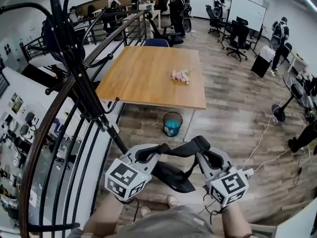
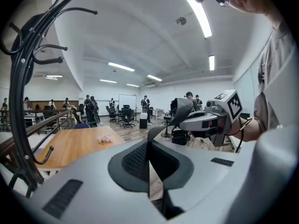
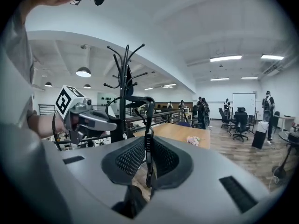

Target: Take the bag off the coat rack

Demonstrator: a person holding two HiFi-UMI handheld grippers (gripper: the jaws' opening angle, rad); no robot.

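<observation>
A black bag (image 1: pixel 174 178) hangs clear of the black coat rack (image 1: pixel 78 73), low between my two grippers. Its wide strap (image 1: pixel 194 145) runs from one gripper to the other. My left gripper (image 1: pixel 151 153) is shut on one end of the strap (image 2: pixel 149 164). My right gripper (image 1: pixel 205 156) is shut on the other end of the strap (image 3: pixel 147 153). In the left gripper view the right gripper (image 2: pixel 216 117) sits to the right and the coat rack (image 2: pixel 18 101) to the left. The right gripper view shows the left gripper (image 3: pixel 80 115) in front of the coat rack (image 3: pixel 124 80).
A wooden table (image 1: pixel 148 78) with a small pink thing (image 1: pixel 181 76) stands ahead, with a blue bin (image 1: pixel 172 124) by its near edge. A black railing (image 1: pixel 59 148) runs along the left. People, office chairs and a whiteboard (image 1: pixel 246 11) fill the back; cables (image 1: pixel 267 133) lie on the floor at right.
</observation>
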